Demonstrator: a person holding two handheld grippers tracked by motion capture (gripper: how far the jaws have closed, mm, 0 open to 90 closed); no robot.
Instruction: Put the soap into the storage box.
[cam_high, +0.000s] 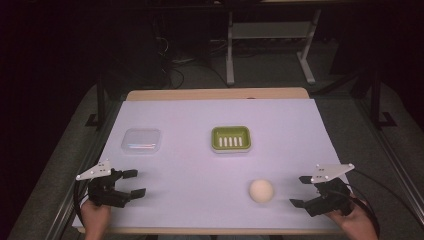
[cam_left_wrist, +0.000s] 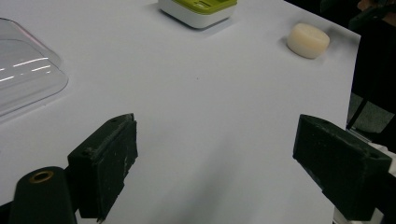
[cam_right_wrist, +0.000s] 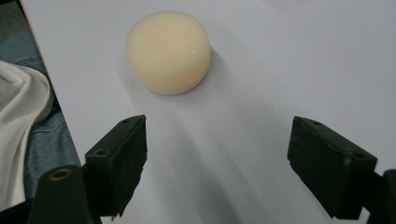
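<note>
Between the wide-parted jaws of the right gripper (cam_right_wrist: 217, 170) nothing is held; just beyond them, slightly toward the left jaw in the right gripper view, a round cream soap bar (cam_right_wrist: 168, 51) is seen lying flat on the white table sheet (cam_right_wrist: 289, 70), near the front edge. The left gripper (cam_left_wrist: 215, 170) is likewise spread open and empty, with bare sheet between its jaws. Farther out, a clear plastic lid (cam_high: 141, 140) is seen ahead of the left gripper, and a green soap dish (cam_high: 230, 138) with a slotted insert is set near the middle of the sheet, well apart from the soap. The work in hand is judged to be the soap being picked up by the right gripper, probably for the dish. Since the bar is smooth and rounded, it could be squeezed out sideways if the jaws were closed off-centre or too high on its curved edge. Because it lies near the table's front edge, it might be pushed off toward the person's lap by a low, skidding approach.
</note>
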